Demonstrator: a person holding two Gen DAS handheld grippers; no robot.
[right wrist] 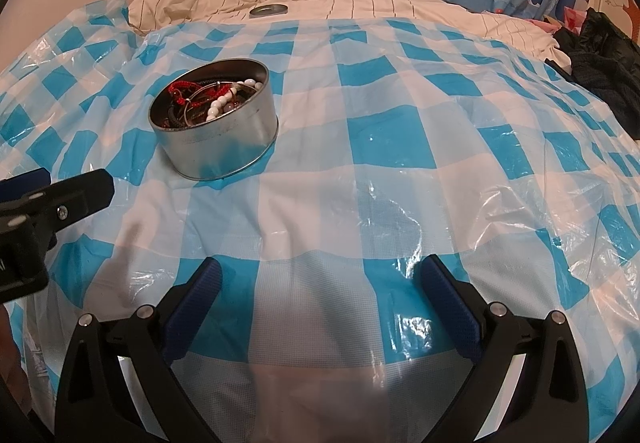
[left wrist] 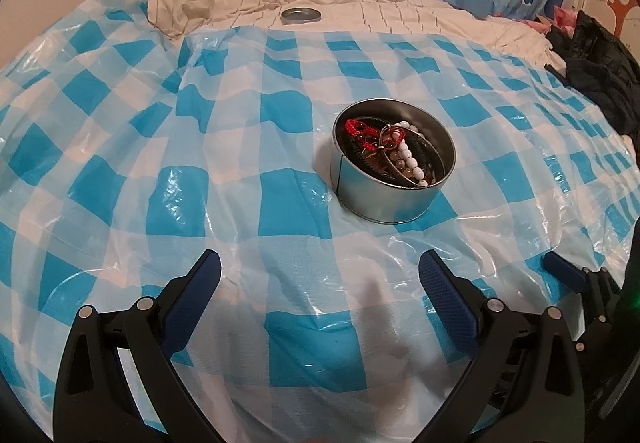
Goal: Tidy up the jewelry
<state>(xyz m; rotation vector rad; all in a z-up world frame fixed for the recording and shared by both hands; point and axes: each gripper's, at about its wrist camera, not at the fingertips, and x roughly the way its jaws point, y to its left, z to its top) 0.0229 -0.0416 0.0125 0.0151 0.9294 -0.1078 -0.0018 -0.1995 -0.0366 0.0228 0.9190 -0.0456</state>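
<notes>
Jewelry in tin, lid off; both grippers idle, fingers apart.

Tin [left wrist: 394, 167] stands open on the checkered plastic sheet [left wrist: 224, 147] spread over the bed, holding a tangle of jewelry: white bead bracelet [left wrist: 408, 157], red cord piece [left wrist: 360, 129], thin metal ring, dark cords. Nothing lies loose on the sheet, so collecting looks finished. Lid [left wrist: 301, 15] sits well apart, beyond the sheet's far edge on the striped bedding [left wrist: 400, 15]. Left gripper [left wrist: 320, 275] hovers near the tin, fingers spread, empty; right gripper [right wrist: 318, 277] likewise spread and empty, tin ahead to its left. Judged step: closing up. Next move calls for a reach past the tin to the lid, a grasp on its thin rim, then seating it level; soft bedding may let the tin tip.
</notes>
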